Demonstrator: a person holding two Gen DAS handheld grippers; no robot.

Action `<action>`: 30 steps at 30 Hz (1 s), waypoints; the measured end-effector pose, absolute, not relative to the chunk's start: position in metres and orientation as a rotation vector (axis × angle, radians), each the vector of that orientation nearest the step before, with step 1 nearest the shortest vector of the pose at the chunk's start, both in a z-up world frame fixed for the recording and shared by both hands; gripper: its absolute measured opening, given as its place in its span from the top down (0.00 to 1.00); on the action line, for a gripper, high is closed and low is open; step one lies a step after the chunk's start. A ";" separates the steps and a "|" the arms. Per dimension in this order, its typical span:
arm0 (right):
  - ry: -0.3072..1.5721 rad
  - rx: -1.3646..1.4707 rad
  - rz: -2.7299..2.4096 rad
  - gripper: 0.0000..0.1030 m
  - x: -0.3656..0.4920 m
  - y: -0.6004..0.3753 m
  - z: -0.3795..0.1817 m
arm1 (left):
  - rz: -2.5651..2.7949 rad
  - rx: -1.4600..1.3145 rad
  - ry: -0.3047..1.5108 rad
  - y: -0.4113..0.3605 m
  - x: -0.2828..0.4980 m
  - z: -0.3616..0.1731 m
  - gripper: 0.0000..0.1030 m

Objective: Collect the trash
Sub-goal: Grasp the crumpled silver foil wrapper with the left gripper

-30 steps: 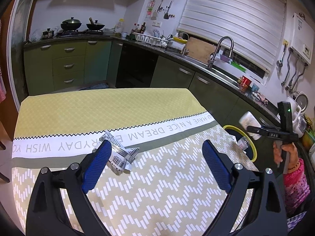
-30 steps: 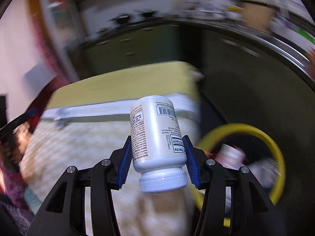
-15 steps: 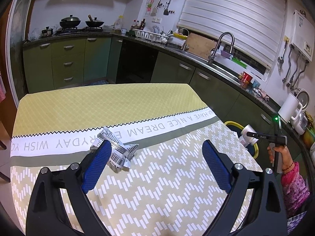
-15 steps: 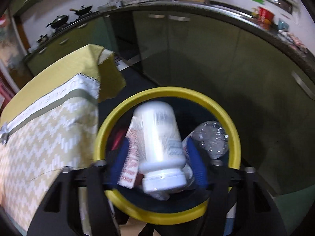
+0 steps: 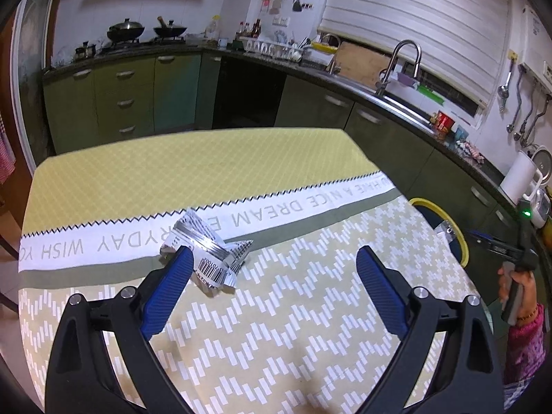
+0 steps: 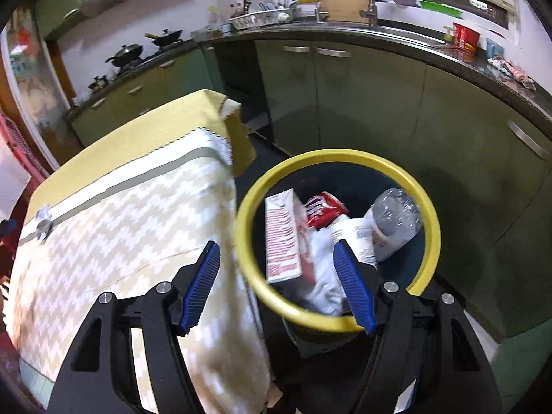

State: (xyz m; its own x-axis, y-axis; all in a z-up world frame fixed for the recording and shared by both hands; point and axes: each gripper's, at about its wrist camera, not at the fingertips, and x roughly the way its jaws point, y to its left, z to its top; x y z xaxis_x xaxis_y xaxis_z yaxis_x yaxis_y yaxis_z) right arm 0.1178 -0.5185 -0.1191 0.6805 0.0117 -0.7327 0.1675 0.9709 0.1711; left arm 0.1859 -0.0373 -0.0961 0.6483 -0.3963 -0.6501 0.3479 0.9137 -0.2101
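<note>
Left wrist view: the left gripper (image 5: 272,269) hangs over the table (image 5: 276,327) with its jaws spread wide and nothing between them. A crumpled wrapper (image 5: 207,252) with a barcode lies on the table's white lettered band, just ahead of the left blue pad (image 5: 169,289), which overlaps its near edge in the view; I cannot tell whether they touch. Beyond the table's right edge shows part of the yellow rim of the bin (image 5: 445,220). Above the bin, the right gripper (image 5: 496,245) is seen from the side, held in a hand (image 5: 517,289).

Right wrist view: the right gripper (image 6: 279,283) is above the bin (image 6: 248,207), jaws wide apart and holding nothing. The bin stands on the floor just beside the table (image 6: 120,220). Inside it lie a carton (image 6: 281,238), a red can (image 6: 324,207), a white bottle (image 6: 355,238), a clear bottle (image 6: 396,214) and something white and crumpled. On the table, far from the bin, the wrapper (image 6: 44,222) shows small.
</note>
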 end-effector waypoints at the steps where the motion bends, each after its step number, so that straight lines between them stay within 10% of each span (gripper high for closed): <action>1: 0.813 0.232 -0.080 0.33 0.116 -0.516 -0.118 | -0.412 -0.071 0.773 -0.038 0.189 -0.099 0.12; 22: 0.721 0.345 0.030 0.30 0.085 -0.527 -0.117 | -0.087 -0.186 1.150 -0.025 0.254 -0.111 0.10; 30: 0.686 0.391 0.098 0.30 0.079 -0.531 -0.122 | 0.080 -0.294 1.255 -0.032 0.265 -0.122 0.24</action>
State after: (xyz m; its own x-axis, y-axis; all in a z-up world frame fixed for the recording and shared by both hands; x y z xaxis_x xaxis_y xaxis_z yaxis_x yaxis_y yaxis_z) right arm 0.0794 -0.5313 -0.1222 0.7721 0.2151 -0.5980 0.0396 0.9229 0.3830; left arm 0.2651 -0.0323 -0.1215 0.3136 -0.1005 -0.9442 -0.2202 0.9596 -0.1753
